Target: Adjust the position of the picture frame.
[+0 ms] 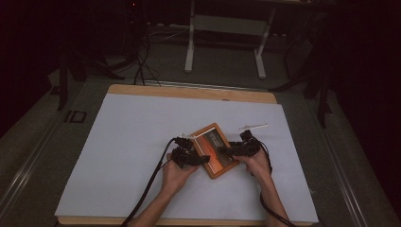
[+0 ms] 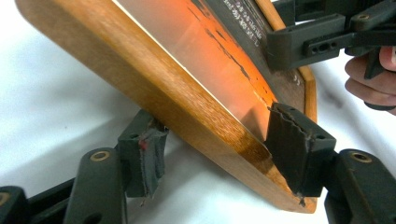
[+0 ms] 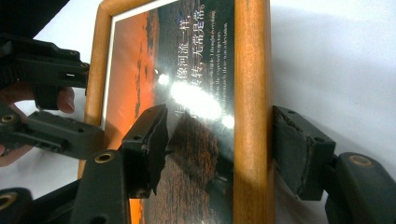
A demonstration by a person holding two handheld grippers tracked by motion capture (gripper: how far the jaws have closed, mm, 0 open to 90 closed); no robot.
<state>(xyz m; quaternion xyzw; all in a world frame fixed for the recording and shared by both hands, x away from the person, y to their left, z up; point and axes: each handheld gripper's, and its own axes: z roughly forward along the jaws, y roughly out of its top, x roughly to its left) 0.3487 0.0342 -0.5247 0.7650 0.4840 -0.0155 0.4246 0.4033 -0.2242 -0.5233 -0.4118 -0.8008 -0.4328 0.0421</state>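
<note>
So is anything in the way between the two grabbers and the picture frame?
Nothing visible is. The left gripper has its jaws on either side of one wooden edge of the picture frame, and the right gripper straddles the opposite edge. The small white stick lies apart, farther back on the white table cover.

A wooden picture frame (image 1: 215,150) holding an orange sunset print with white lettering under reflective glass is sitting skewed on the table's white cover, toward the near edge, one long side tilting up off the surface
</note>
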